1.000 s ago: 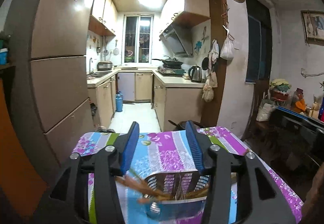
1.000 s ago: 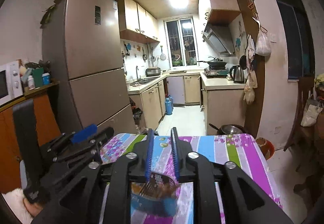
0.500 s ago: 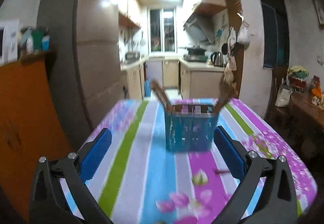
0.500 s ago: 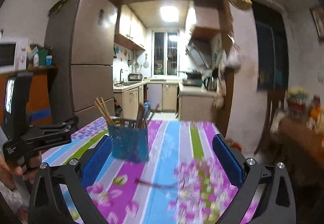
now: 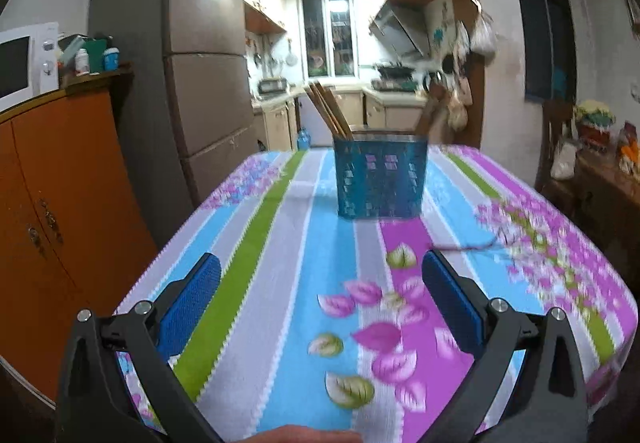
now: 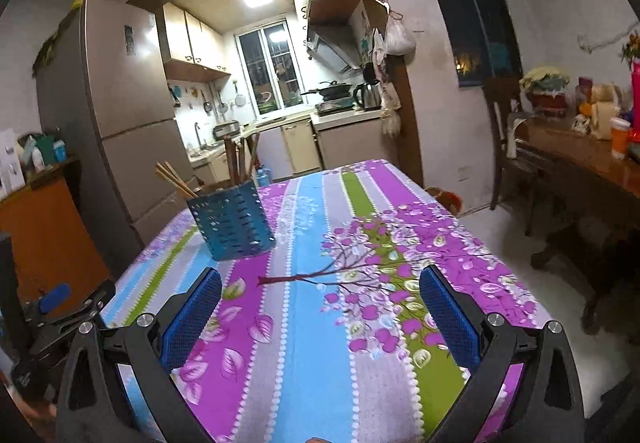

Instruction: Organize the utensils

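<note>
Both grippers stand wide apart and empty over a striped floral tablecloth: the left gripper faces a blue perforated utensil holder well beyond its fingertips, while the right gripper has the holder ahead to its left. Wooden chopsticks and dark handles lean out of the holder.

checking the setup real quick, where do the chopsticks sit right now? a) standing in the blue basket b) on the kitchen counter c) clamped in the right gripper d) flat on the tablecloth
a: the chopsticks stick up out of the blue basket on the table, and both grippers are open with nothing between their jaws.
</note>
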The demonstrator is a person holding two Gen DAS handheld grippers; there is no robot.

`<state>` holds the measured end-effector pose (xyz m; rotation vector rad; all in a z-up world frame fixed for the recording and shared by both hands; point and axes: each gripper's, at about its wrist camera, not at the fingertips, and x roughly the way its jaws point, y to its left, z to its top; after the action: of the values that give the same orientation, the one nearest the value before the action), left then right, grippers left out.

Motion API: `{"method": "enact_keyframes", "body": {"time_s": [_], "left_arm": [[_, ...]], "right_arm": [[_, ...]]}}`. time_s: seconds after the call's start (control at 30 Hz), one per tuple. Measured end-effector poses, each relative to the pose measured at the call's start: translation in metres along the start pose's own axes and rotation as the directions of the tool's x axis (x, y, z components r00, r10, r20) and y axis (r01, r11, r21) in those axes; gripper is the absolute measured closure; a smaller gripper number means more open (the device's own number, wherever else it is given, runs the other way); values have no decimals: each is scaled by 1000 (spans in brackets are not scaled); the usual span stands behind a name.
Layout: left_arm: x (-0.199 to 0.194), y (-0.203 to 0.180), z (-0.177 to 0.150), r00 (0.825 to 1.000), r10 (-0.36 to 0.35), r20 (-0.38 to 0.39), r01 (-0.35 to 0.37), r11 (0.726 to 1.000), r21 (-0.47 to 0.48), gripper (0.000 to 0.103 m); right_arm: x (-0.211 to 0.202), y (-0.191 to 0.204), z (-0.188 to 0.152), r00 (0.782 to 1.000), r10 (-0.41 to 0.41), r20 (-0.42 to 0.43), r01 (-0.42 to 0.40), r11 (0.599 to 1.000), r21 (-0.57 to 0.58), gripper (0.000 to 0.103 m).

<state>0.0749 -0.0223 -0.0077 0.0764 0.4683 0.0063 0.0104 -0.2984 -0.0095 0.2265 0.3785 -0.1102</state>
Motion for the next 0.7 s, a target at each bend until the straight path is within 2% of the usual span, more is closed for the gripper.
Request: {"method": "enact_keyframes", "body": {"time_s": [0.1,0.43,0.7], "left_arm": [[-1,-2,-6,1000,8,-14,-8,1000,23,6],[-14,-2,-13,999,31,19,-31,999,23,6],[-19,0,-15,1000,26,-10,-26,999,28,6]], "right_arm": [[-1,8,-3,1000,-6,3,7,1000,-23,4],[-16,36,-4,996,-38,77,48,988,-146,4],[-19,48,-4,997,-22,70,34,983,-178,4]]}}
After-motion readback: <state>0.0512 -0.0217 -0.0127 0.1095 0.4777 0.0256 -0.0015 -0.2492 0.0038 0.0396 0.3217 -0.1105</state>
